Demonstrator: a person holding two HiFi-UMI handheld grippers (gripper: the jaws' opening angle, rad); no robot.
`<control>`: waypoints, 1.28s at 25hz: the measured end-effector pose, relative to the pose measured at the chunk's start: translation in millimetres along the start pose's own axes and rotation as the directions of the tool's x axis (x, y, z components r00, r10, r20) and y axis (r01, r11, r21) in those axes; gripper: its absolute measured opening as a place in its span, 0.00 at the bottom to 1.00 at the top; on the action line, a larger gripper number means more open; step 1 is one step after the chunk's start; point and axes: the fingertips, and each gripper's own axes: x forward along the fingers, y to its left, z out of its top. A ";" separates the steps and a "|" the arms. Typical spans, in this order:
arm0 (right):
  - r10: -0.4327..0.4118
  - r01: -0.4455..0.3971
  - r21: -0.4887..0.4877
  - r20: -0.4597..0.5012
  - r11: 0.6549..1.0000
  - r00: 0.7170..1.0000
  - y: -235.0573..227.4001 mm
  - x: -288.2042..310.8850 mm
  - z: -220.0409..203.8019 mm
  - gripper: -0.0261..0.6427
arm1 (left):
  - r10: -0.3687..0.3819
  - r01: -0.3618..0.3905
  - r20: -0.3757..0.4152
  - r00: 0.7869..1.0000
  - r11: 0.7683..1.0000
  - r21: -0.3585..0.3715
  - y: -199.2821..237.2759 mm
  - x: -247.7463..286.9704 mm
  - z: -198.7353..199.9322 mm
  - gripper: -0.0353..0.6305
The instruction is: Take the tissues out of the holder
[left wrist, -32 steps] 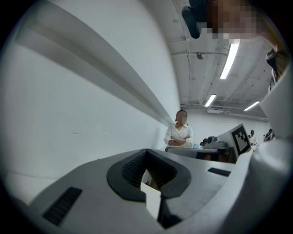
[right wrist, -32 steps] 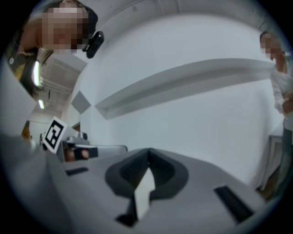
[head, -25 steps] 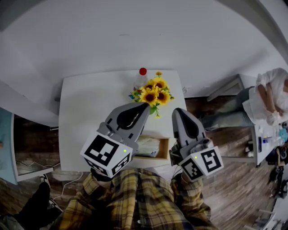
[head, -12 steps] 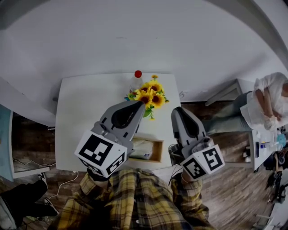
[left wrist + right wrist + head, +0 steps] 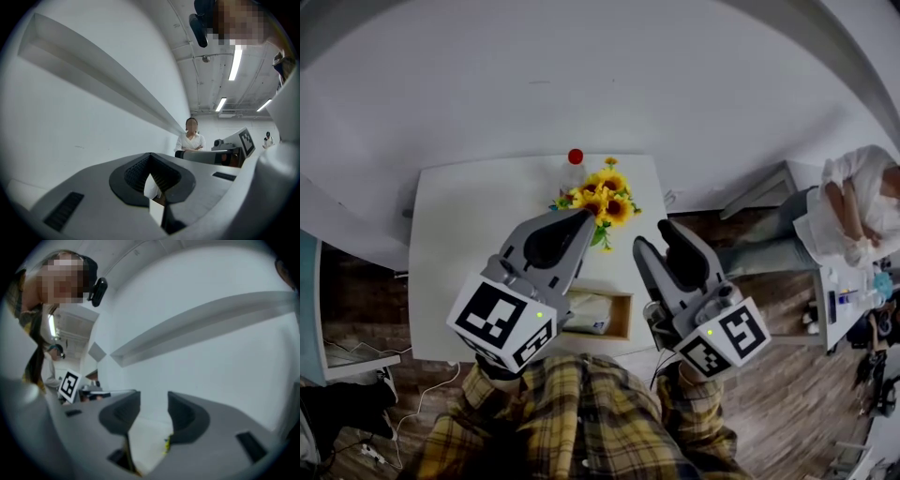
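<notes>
1. My left gripper [image 5: 579, 221] is at centre-left of the head view, above the table. Its jaws are pressed together at the tips and grip nothing.
2. In the left gripper view, a thin slit shows below the meeting tips. Something white shows through it, and I cannot tell what it is.
3. My right gripper [image 5: 655, 242] is at centre-right of the head view. Its jaws are opening and nothing is between them. In the right gripper view only a pale surface shows through the gap.
4. The holder [image 5: 624, 315] is a shallow wooden box at lower centre of the head view. It lies at the near edge of the white table [image 5: 459, 234], between my two grippers in the picture, with its left part hidden behind the left one.
5. The tissues [image 5: 587, 313] lie inside the holder, white and rumpled. Both gripper views face a pale wall, not the holder.
6. The sunflowers [image 5: 598, 199] stand at the centre of the head view, just beside my left gripper's tip in the picture. A bottle with a red cap [image 5: 574, 159] stands right behind them.
7. A person in white [image 5: 853, 202] is at the right edge, well apart from the table.
</notes>
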 end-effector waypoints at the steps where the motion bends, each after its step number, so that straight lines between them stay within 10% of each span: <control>1: 0.013 -0.013 0.003 -0.006 1.000 1.000 1.0 0.4 0.5 0.31 | 0.003 -0.003 0.000 1.000 1.000 -0.002 0.9 -0.4 -0.4 0.07; 14: 0.167 -0.209 -0.103 -0.317 0.972 0.934 19.1 7.0 -42.6 0.39 | 0.042 -0.042 -0.023 0.999 0.999 -0.029 13.4 -8.9 -18.9 0.07; 32: 0.347 -0.483 0.060 -0.773 0.873 0.531 54.7 -11.8 -231.5 0.39 | 0.159 -0.167 -0.096 0.983 0.982 -0.088 47.7 -41.8 -54.6 0.07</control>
